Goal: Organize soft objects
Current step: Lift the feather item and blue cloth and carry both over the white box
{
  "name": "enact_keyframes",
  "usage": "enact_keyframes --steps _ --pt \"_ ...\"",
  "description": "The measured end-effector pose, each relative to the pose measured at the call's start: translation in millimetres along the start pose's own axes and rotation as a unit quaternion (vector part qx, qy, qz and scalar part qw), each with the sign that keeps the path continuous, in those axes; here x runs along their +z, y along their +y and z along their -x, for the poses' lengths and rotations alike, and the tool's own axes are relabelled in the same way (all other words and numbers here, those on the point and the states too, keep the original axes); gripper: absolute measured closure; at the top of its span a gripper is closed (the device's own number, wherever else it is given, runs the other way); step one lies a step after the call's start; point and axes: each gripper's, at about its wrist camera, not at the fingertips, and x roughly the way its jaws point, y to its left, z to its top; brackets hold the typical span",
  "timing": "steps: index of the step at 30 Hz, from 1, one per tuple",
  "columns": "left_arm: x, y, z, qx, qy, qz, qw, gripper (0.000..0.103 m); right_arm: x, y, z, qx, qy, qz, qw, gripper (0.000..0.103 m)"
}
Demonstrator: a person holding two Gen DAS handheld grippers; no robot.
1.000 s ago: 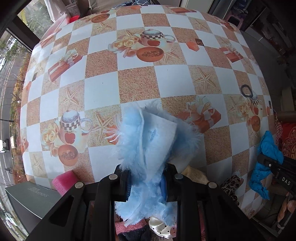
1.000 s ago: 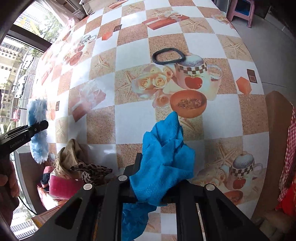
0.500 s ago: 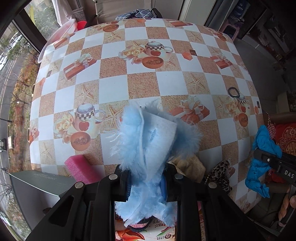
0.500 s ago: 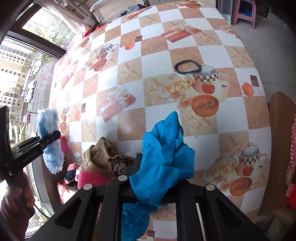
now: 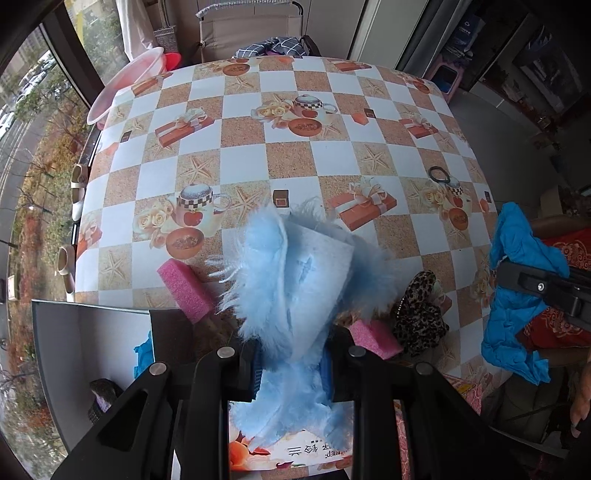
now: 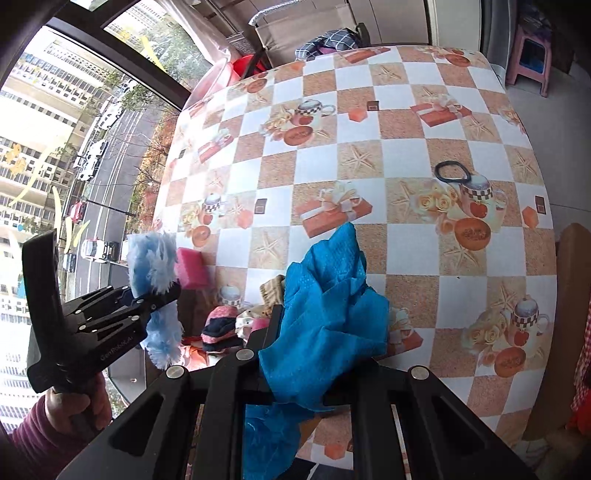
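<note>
My left gripper (image 5: 291, 365) is shut on a fluffy light-blue cloth (image 5: 295, 280), which hangs above the near edge of the checkered table (image 5: 288, 155). The right gripper (image 6: 314, 354) is shut on a bright blue cloth (image 6: 328, 310) and holds it up over the table's near side. Each view shows the other hand: the blue cloth (image 5: 517, 295) at far right, the fluffy cloth (image 6: 155, 273) at left, held by a hand in a maroon sleeve. Below lie a pink sponge (image 5: 184, 288), a second pink sponge (image 5: 376, 334), a leopard-print piece (image 5: 417, 310) and a small heap of soft items (image 6: 229, 325).
A grey open box (image 5: 92, 350) stands at the table's near-left corner with a bit of blue cloth inside. A black hair band (image 6: 452, 171) lies on the table at right. A pink basin (image 5: 125, 85) and a chair (image 5: 251, 29) are at the far side. A printed carton (image 5: 291, 454) sits under my left gripper.
Both grippers have risen and pulled back with their cloths still held. More of the table, the grey box and the pink sponges have come into view.
</note>
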Motion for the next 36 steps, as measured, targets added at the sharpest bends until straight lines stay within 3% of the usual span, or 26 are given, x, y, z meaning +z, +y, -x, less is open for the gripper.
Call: enact_keyframes --steps 11,19,28,36 --pt "-49.0 25.2 28.8 -0.023 -0.013 0.032 0.9992 0.076 -32.0 74.9 8.1 0.006 0.015 0.065 0.998 0.088" --pt "-85.6 57.2 48.8 -0.029 -0.029 0.084 0.9956 0.076 -56.8 123.3 -3.1 0.014 0.039 0.109 0.993 0.088" --pt "-131.0 106.7 65.3 -0.002 -0.038 0.153 0.9875 0.076 -81.1 176.0 -32.0 0.032 0.077 0.156 0.984 0.088" --pt "-168.0 147.7 75.5 0.018 -0.046 0.218 0.9746 0.076 -97.7 219.8 -52.2 0.039 0.107 0.208 0.972 0.088"
